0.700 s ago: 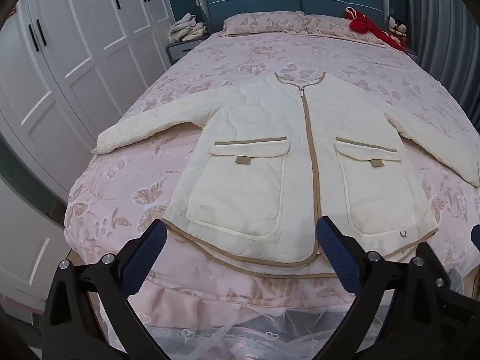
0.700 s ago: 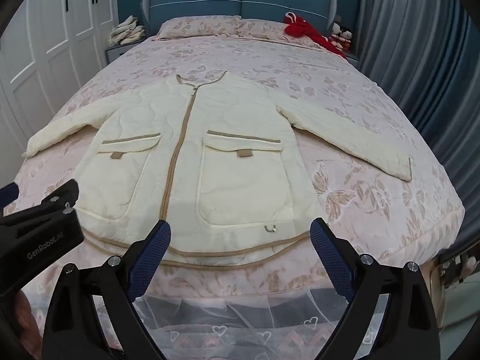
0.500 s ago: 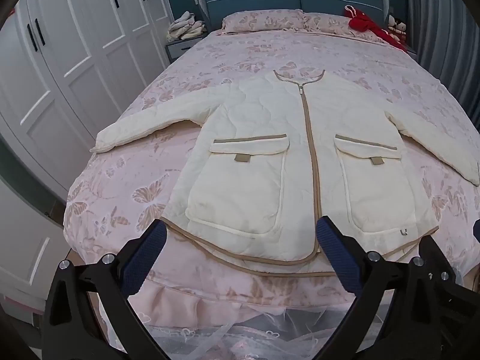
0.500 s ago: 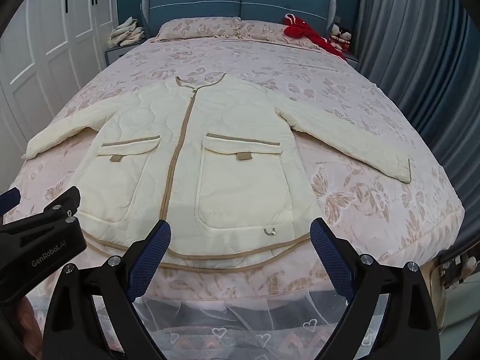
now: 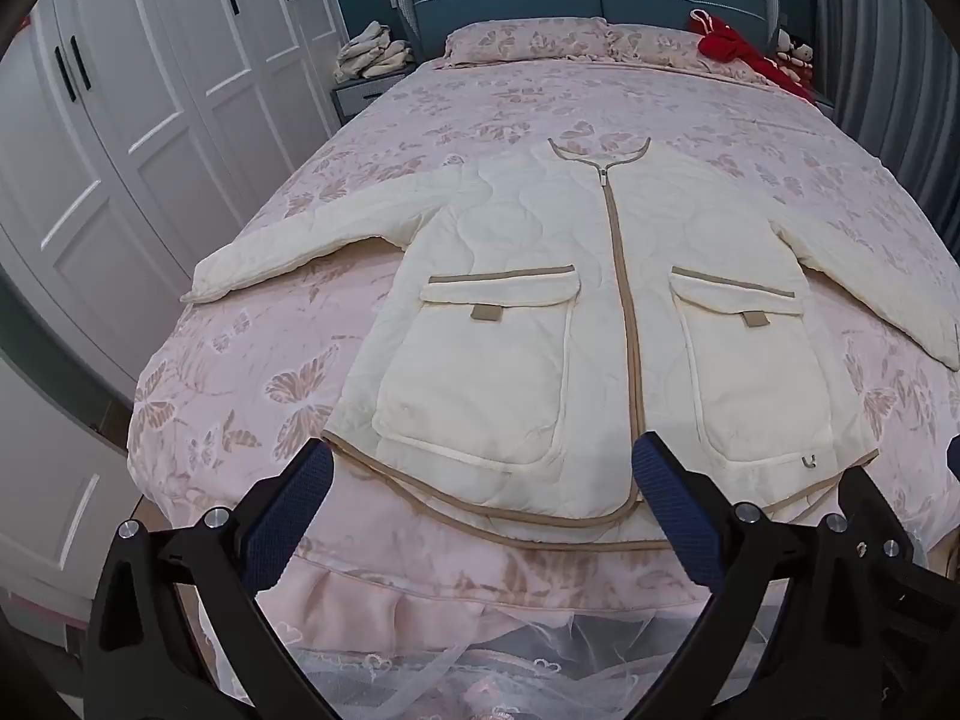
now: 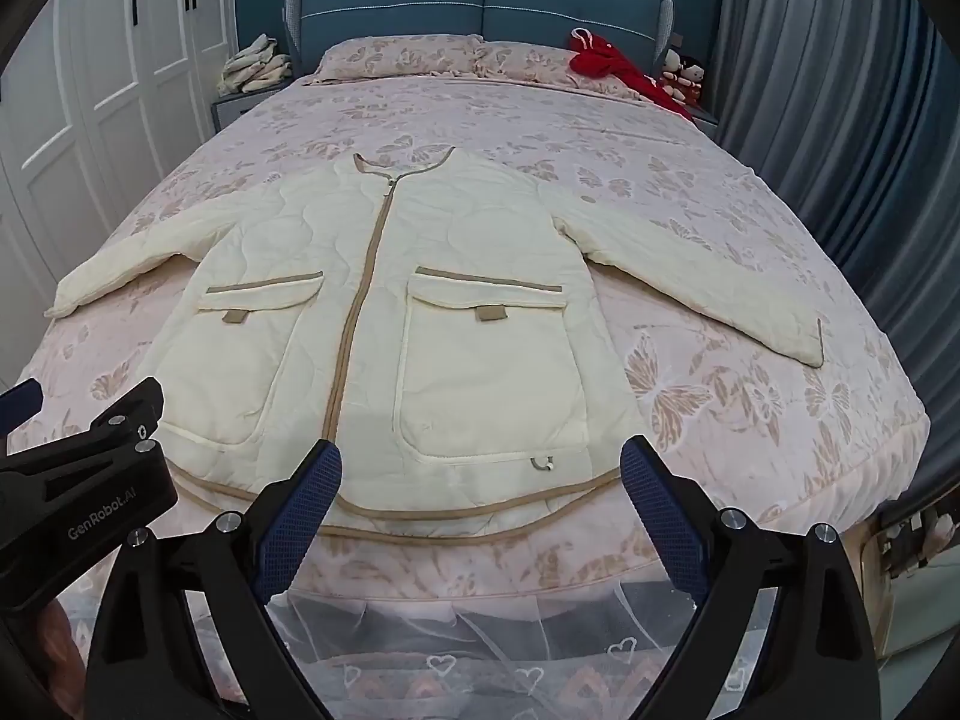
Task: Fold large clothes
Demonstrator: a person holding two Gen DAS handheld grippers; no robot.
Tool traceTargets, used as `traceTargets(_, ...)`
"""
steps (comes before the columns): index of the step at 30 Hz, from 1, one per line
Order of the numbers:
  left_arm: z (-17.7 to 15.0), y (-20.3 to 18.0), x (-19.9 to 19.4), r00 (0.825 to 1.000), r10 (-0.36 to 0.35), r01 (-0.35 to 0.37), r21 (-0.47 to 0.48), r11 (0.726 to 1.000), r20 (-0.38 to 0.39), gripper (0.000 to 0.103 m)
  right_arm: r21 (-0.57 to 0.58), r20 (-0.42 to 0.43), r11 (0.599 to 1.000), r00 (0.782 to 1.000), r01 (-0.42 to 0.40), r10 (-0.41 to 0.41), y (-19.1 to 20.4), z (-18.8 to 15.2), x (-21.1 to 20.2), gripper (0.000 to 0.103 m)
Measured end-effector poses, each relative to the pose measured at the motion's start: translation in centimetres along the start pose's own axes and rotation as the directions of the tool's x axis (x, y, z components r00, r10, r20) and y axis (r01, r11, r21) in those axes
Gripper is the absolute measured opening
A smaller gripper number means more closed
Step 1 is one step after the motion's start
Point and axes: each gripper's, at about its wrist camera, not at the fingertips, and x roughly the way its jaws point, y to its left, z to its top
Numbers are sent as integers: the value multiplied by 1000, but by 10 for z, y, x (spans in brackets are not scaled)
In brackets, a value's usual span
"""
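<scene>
Left tool (image 5: 480, 483): I hold it spread wide and empty, off the foot of the bed, just short of the jacket's hem and left of its zipper.
Jacket (image 5: 600, 312): it lies flat and face up on the bed (image 5: 252, 384), zipped, collar toward the headboard, hem at the foot edge nearest me, both sleeves spread outward.
Right tool (image 6: 480, 480): also wide and empty, just short of the hem, right of the zipper and below the right-hand pocket.
Step in hand: I judge folding has not begun; both tools are lined up for a first grasp.
Doing it well: working from the jacket's left side to its right, I would pinch the left sleeve (image 5: 300, 252) near the cuff and lay it across the chest, then mirror that with the right sleeve (image 6: 702, 288). The quilting looks thick, so I would bite deep to catch both layers, and lift low to keep the body from dragging.
Risk: the hem sits at the bed's foot edge, so a pull toward me could slide the jacket off.
Counts: one jacket; two sleeves; two patch pockets, left (image 5: 486, 360) and right (image 5: 756, 360); one zipper (image 5: 624, 312); two tools.
Beyond the jacket's collar: two pillows, a red garment (image 6: 624, 72).
</scene>
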Motion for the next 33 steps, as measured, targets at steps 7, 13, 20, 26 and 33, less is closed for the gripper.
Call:
traceTargets(7,0,1,0,1000,-1,1,0,1000,0,97,0,0,1000,1000,1,-1,1,1,-1,92)
traceTargets(13,-3,1,-1,1000,0,0,1,1000,0,97,-1,0,1000,1000,1,-1,1,1,-1,92)
traceTargets(20,-3,1,-1,1000,0,0,0,1000,-1,97,0,0,1000,1000,0,0,1,0,-1,92)
traceTargets(26,-3,1,-1,1000,2,-2,2,1000,0,97,0,1,1000,1000,0,0,2,0,-1,92)
traceTargets(33,-3,1,-1,1000,1,-1,1,1000,-1,98,-1,2,1000,1000,0,0,1,0,-1,92)
